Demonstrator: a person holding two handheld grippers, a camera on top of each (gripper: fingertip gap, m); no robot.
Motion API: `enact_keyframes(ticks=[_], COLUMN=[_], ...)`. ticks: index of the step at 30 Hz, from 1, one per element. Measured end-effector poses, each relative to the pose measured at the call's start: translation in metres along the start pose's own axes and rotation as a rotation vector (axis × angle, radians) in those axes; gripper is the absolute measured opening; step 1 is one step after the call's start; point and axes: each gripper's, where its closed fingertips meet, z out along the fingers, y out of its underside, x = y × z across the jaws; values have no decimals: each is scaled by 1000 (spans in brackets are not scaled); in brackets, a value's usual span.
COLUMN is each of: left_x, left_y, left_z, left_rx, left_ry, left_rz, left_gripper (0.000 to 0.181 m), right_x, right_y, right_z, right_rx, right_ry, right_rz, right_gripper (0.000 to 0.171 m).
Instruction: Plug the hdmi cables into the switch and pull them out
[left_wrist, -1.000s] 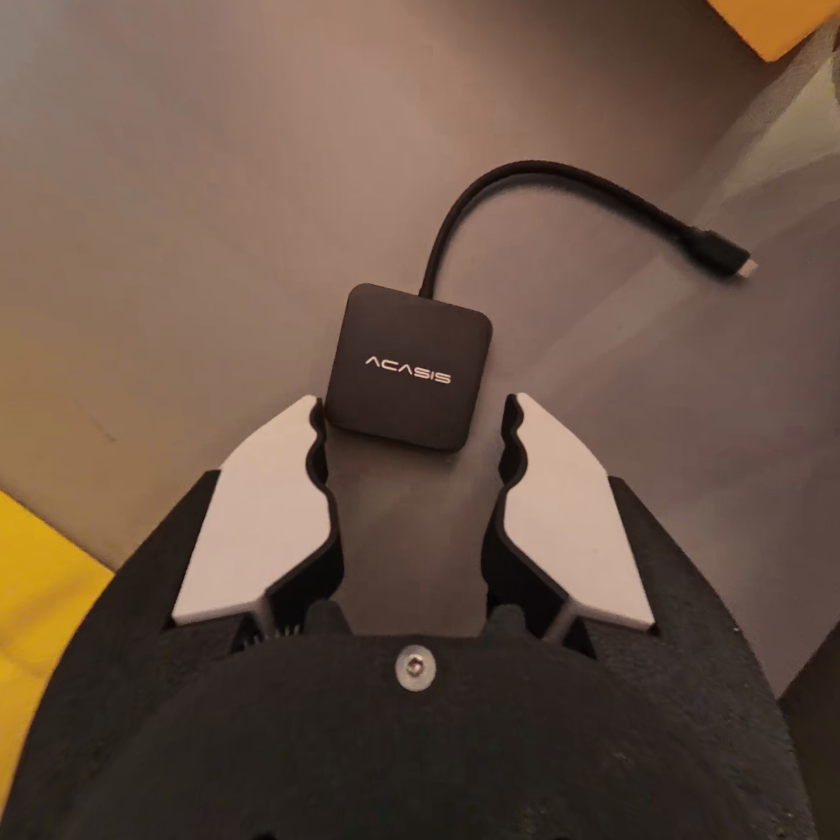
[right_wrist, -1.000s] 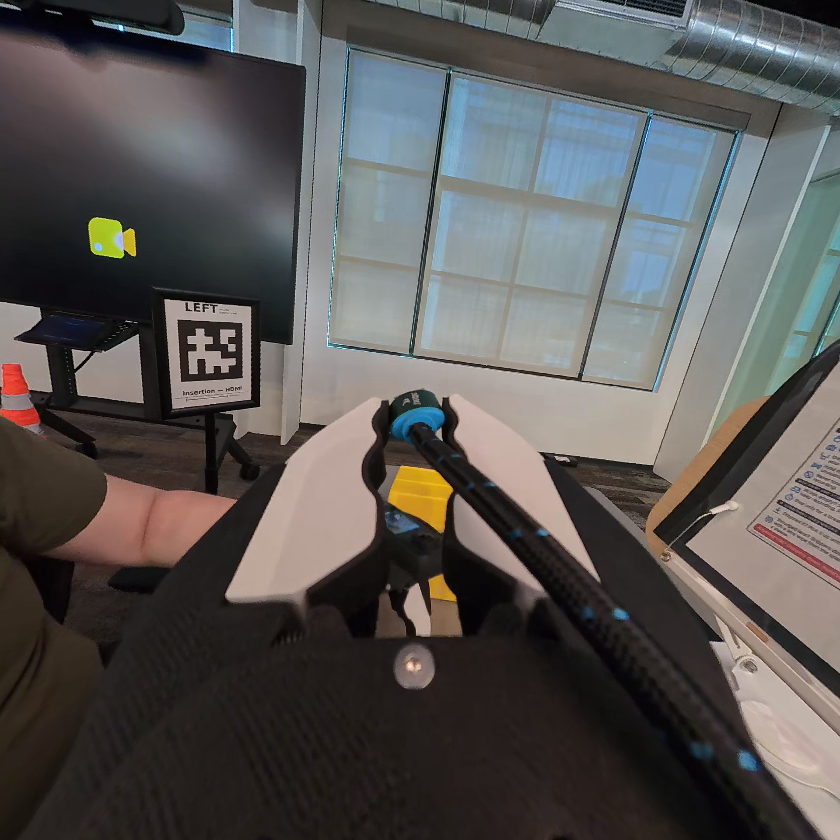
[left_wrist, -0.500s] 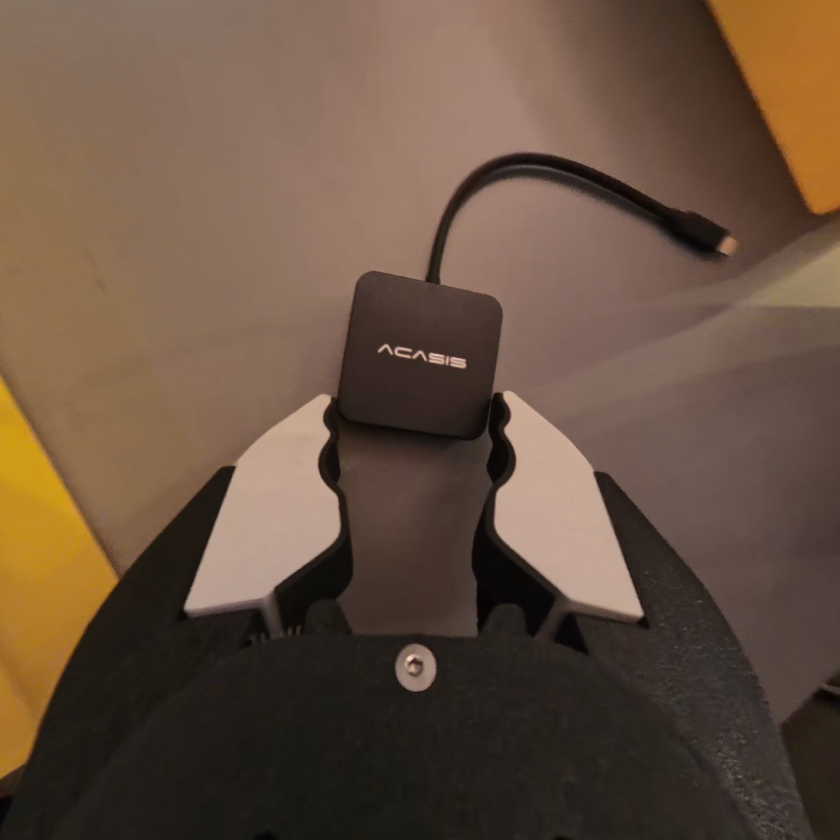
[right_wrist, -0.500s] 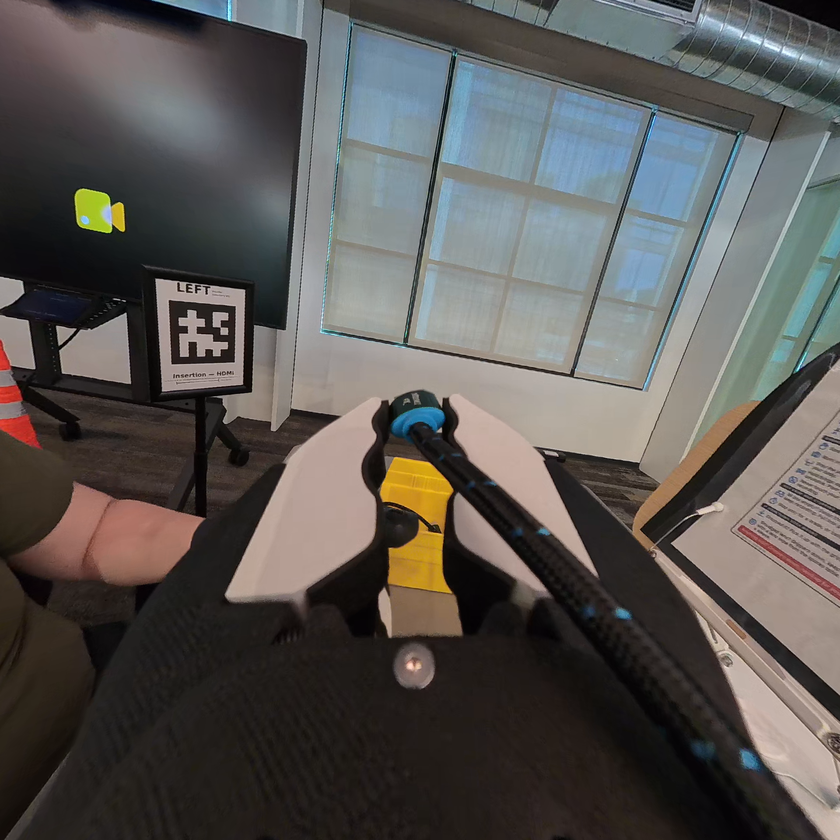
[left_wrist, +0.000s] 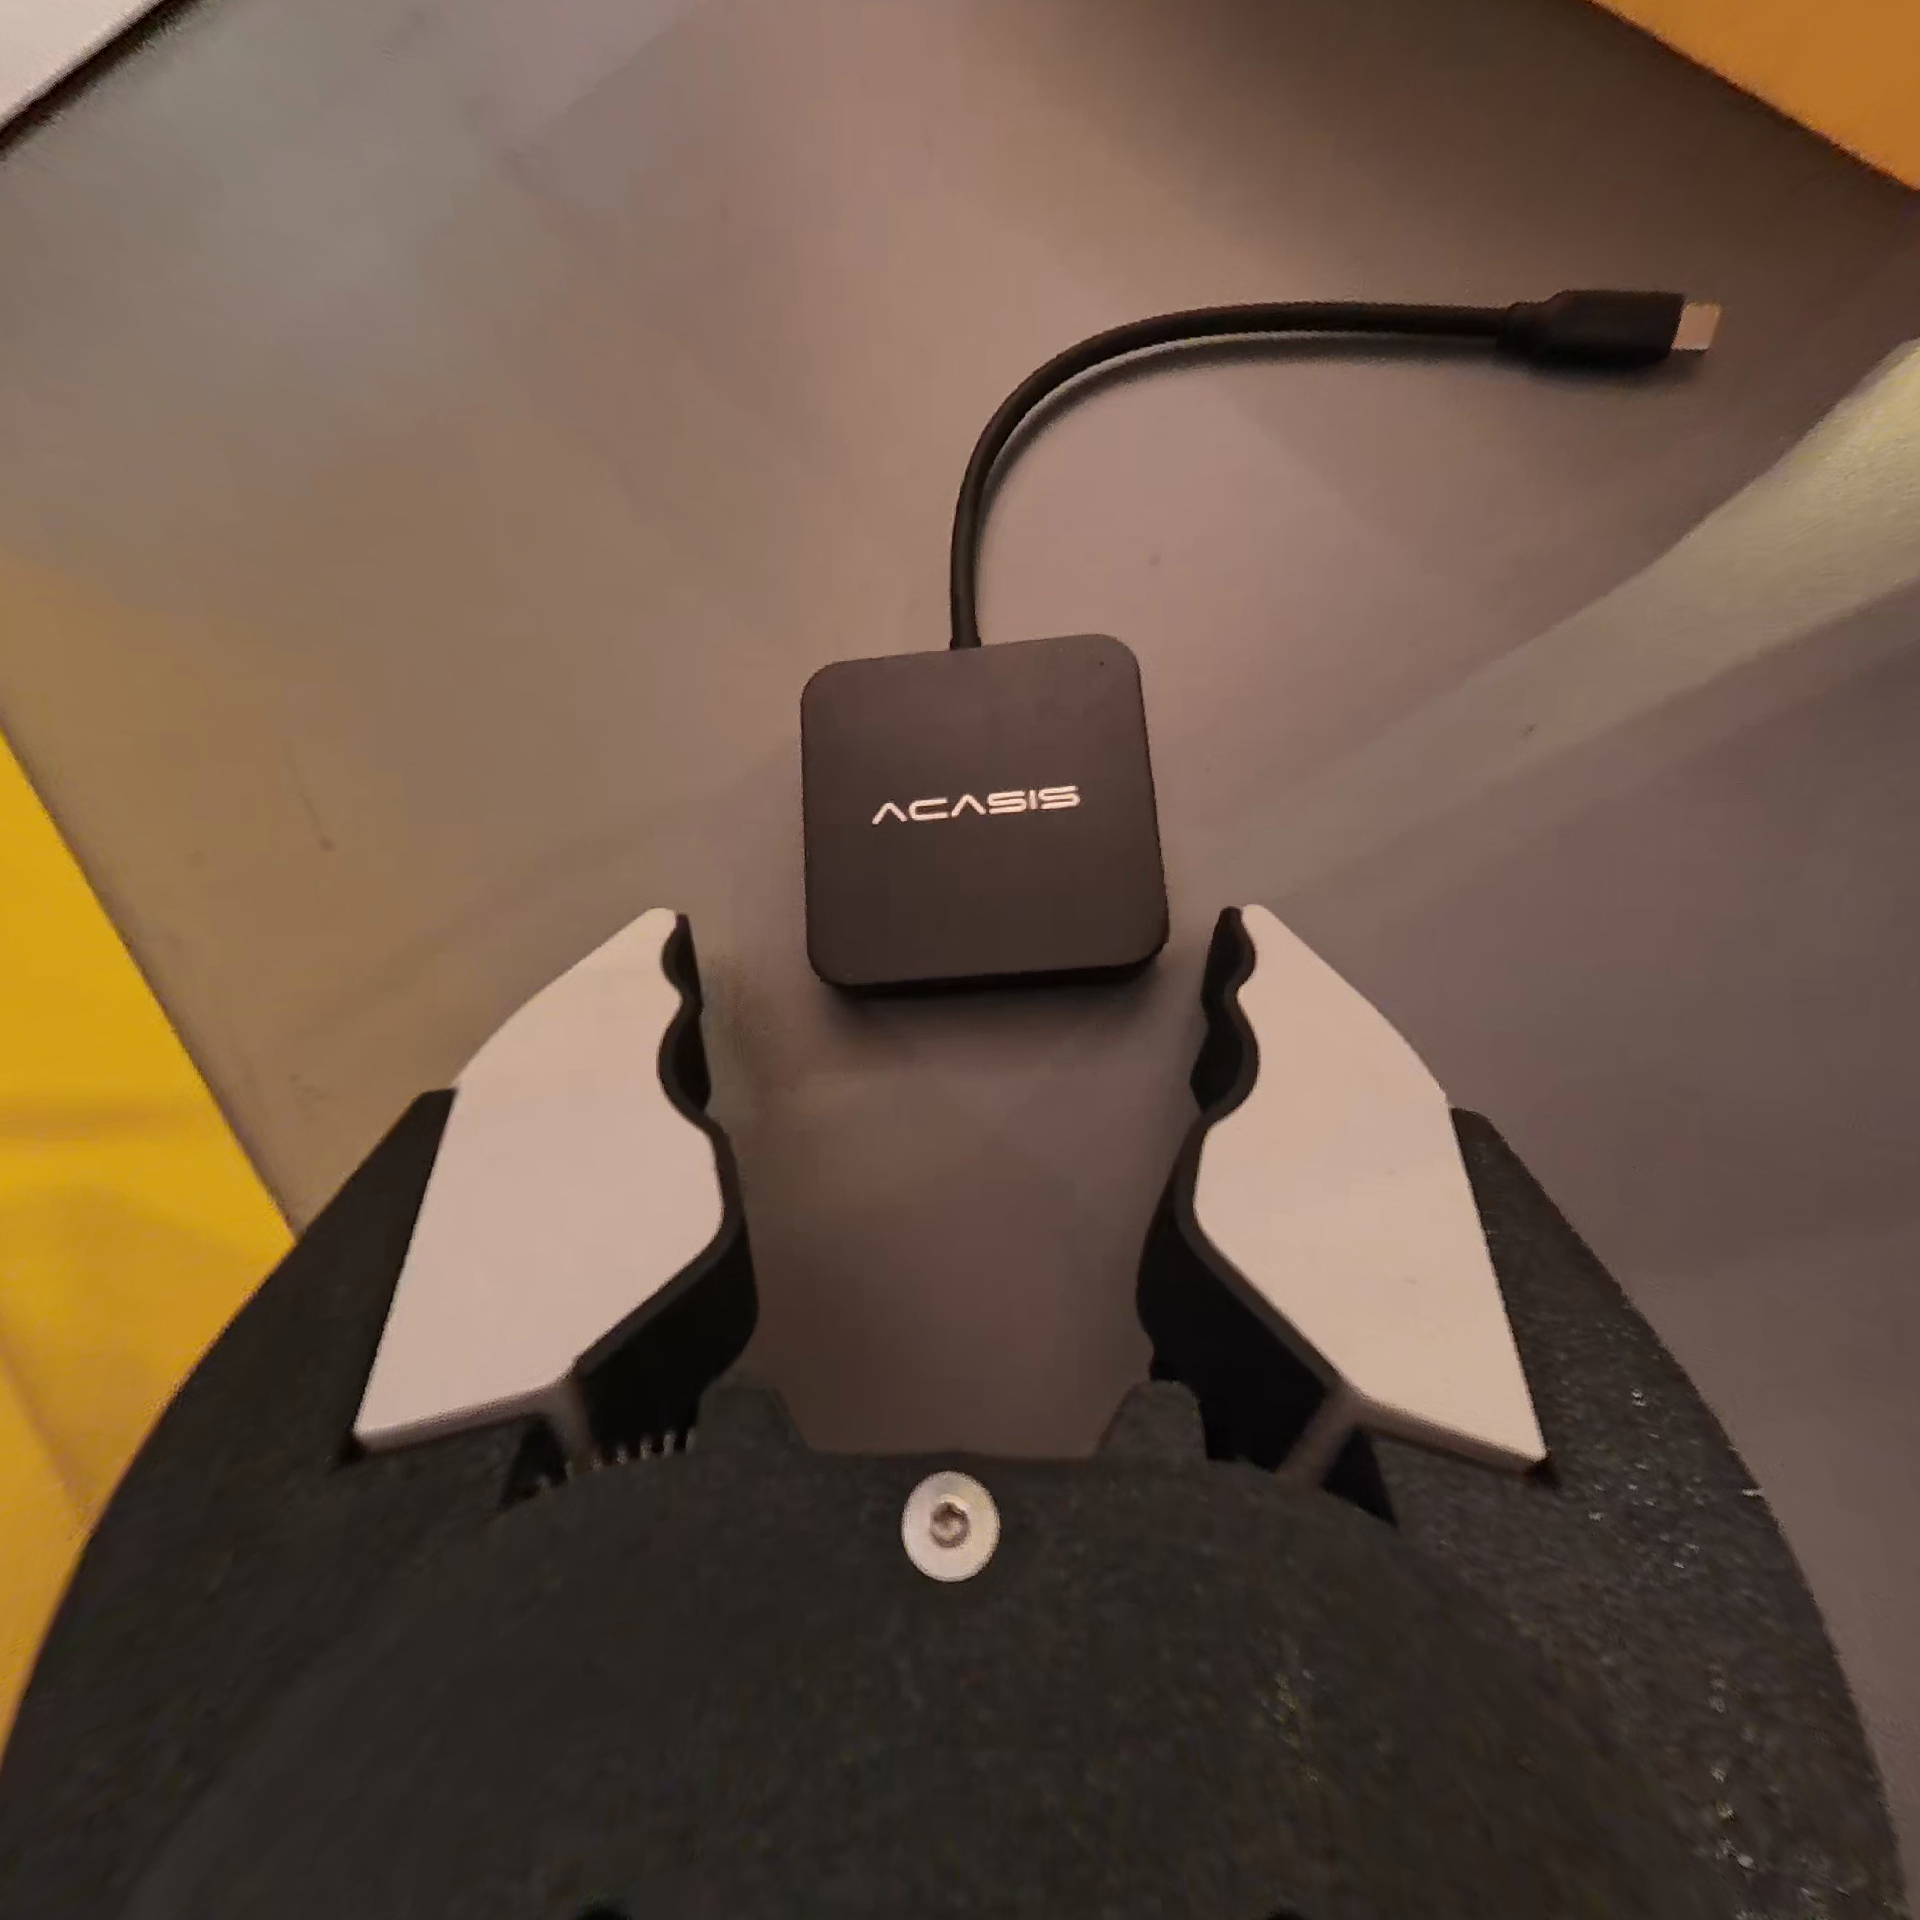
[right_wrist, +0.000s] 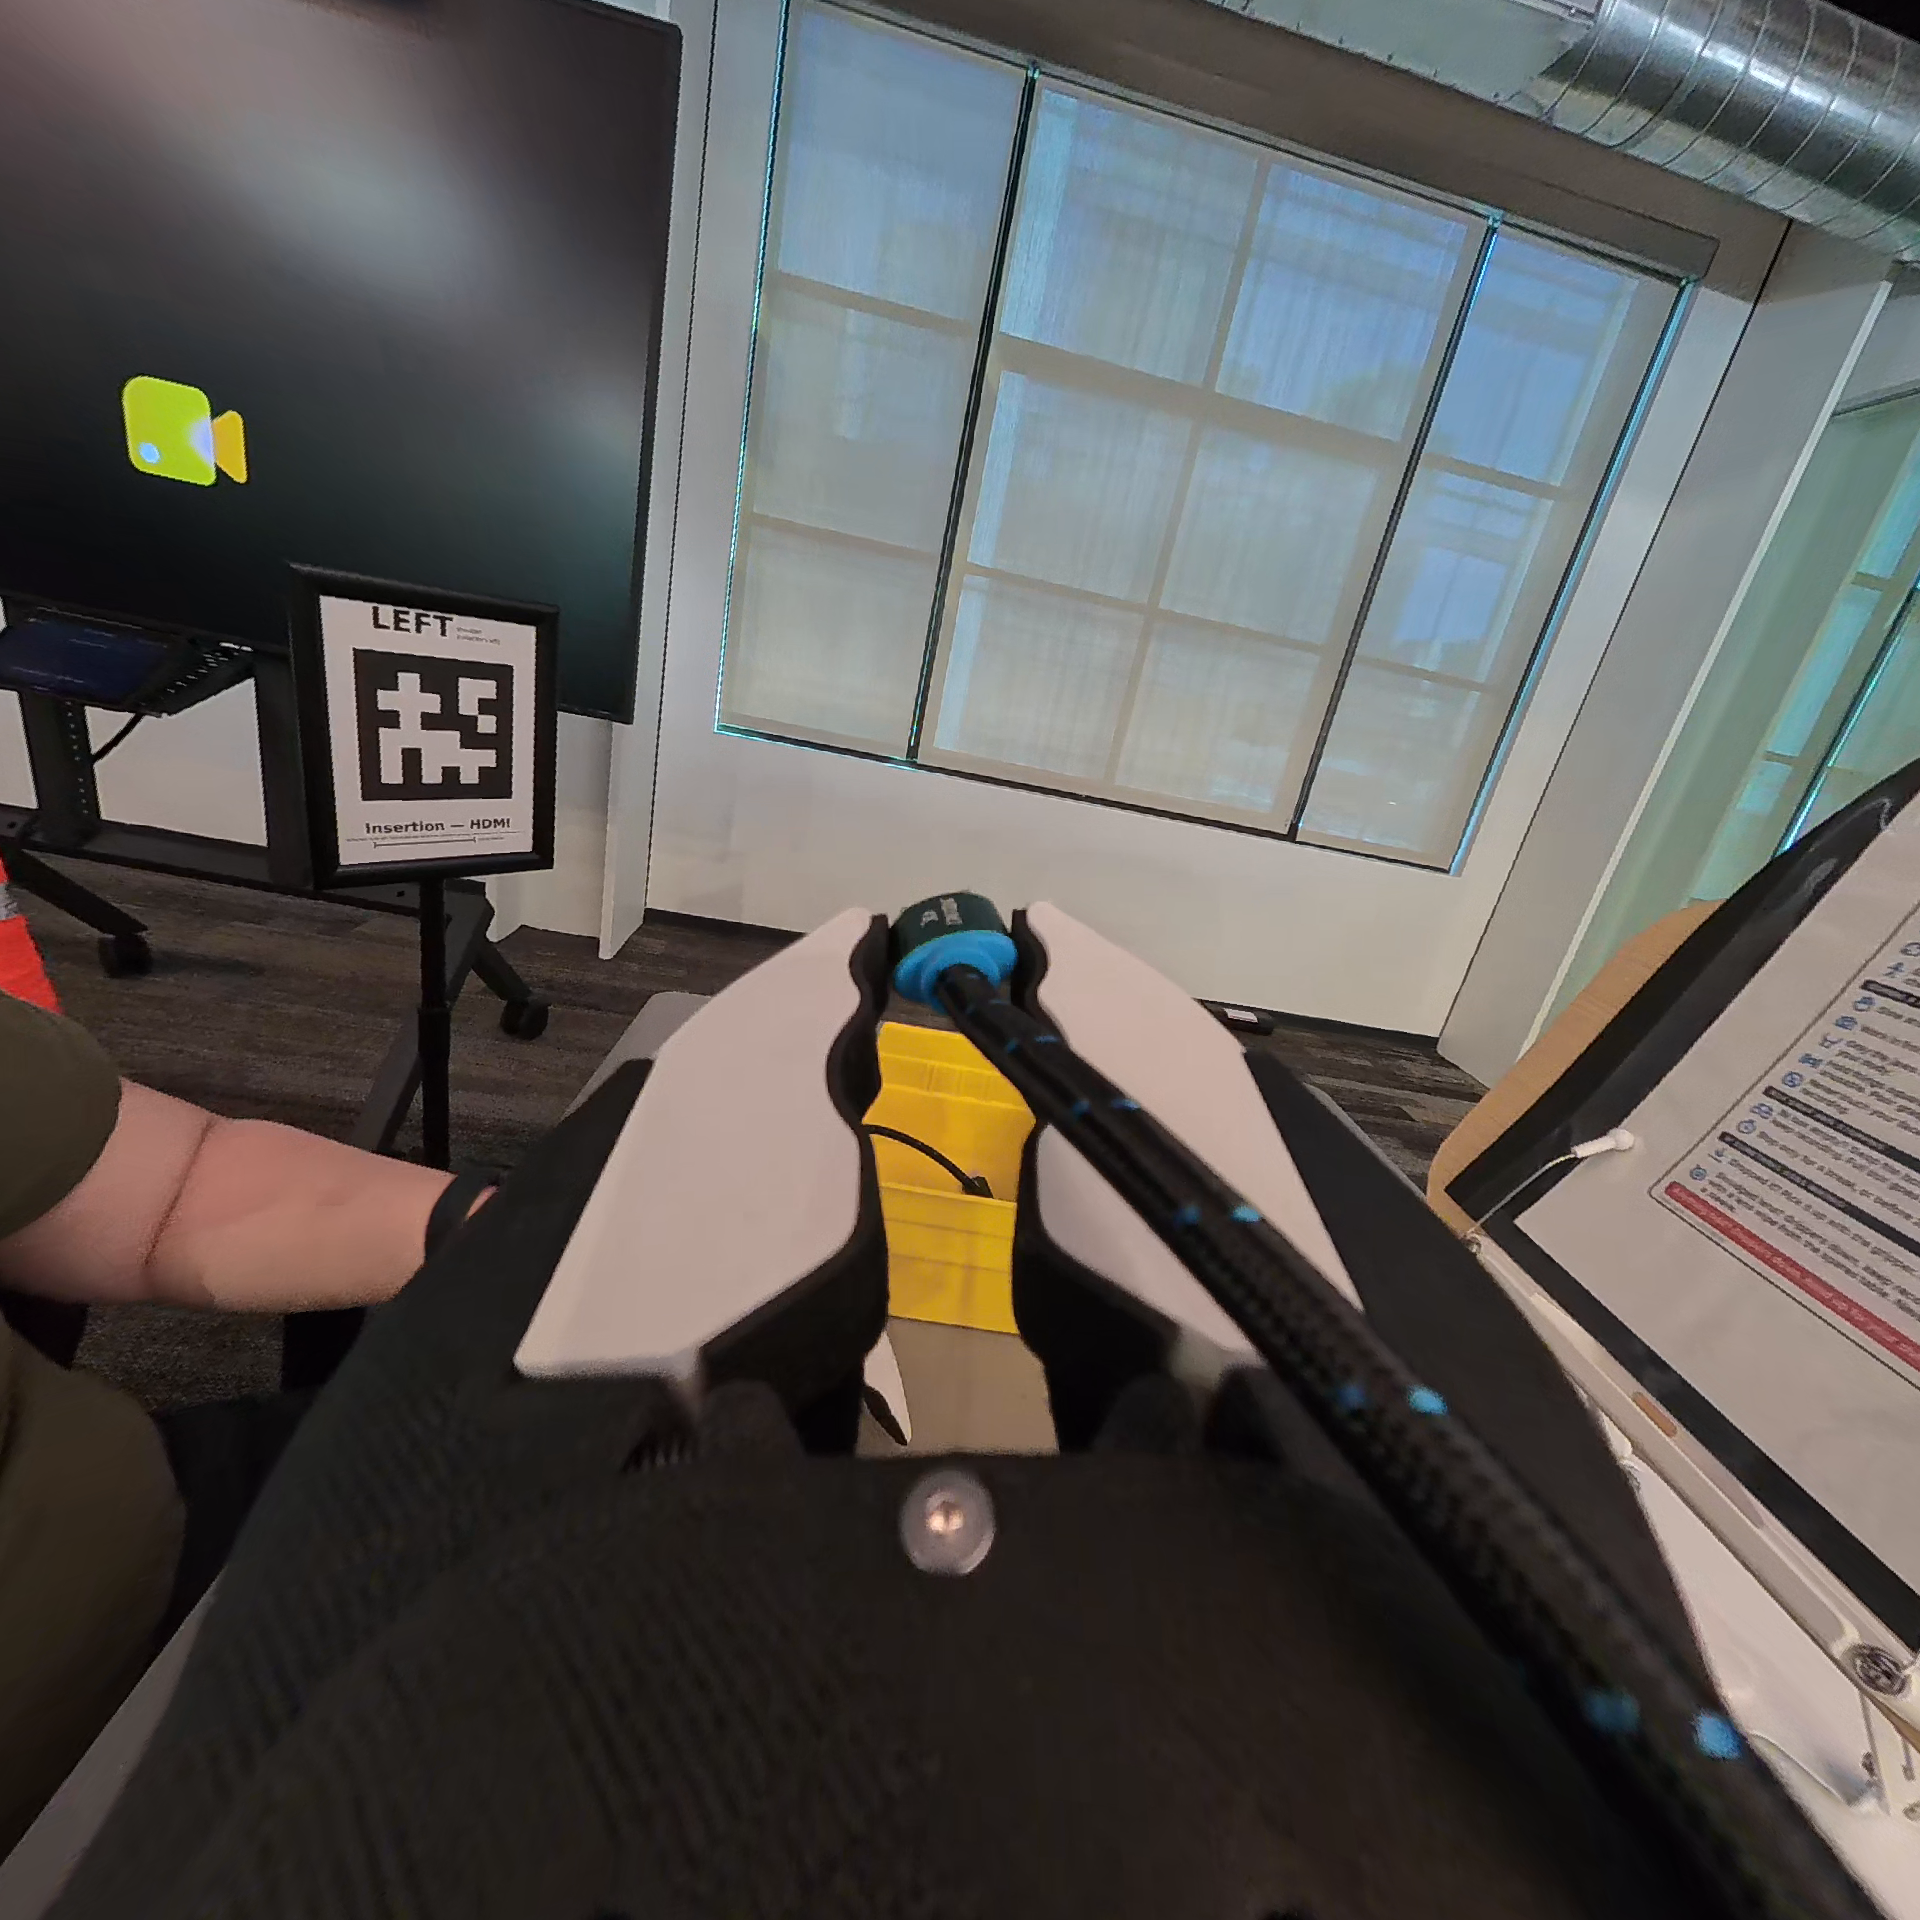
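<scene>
Left hand-held gripper (left_wrist: 951, 935): fingers spread wide, holding nothing, poised over the grey table (left_wrist: 416, 520). The switch (left_wrist: 982, 810), a flat black square box, lies on the table just ahead of the fingertips, lined up with the gap between them and slightly nearer the right finger. Its near edge sits about level with the tips; whether either finger touches it cannot be told, though a strip of table shows on both sides. A short black lead (left_wrist: 1143, 353) leaves the switch's far edge, curves right and ends in a small plug (left_wrist: 1605, 338) lying loose on the table. Yellow surfaces border the table at the left and at the top right corner.

Right hand-held gripper (right_wrist: 948, 940): fingers pressed onto the HDMI plug (right_wrist: 951, 925), dark with a blue collar, held at the fingertips and raised off the table. Its braided black cable (right_wrist: 1299, 1320) runs back over the right finger towards the camera. Through the finger gap, a yellow bin (right_wrist: 951, 1164) is visible below. A forearm (right_wrist: 239, 1210) reaches in at the left. Beyond stand a framed marker sign (right_wrist: 431, 727), a dark screen (right_wrist: 332, 291) and a window (right_wrist: 1174, 457); an instruction board (right_wrist: 1756, 1174) leans at the right.
</scene>
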Motion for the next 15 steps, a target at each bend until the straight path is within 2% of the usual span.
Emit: enact_keyframes(ticks=[3, 10, 15], left_x=[3, 5, 1], left_y=[2, 1, 0], left_z=[3, 4, 2], left_rx=[7, 15, 27], left_ry=[78, 113, 140], left_rz=[-45, -7, 15], left_gripper=[90, 92, 78], right_x=[0, 0, 0], right_y=[1, 4, 9], right_z=[1, 2, 5], right_rx=[-9, -18, -43], right_ry=[1, -1, 0], right_rz=[-9, -7, -19], right_gripper=[23, 23, 23])
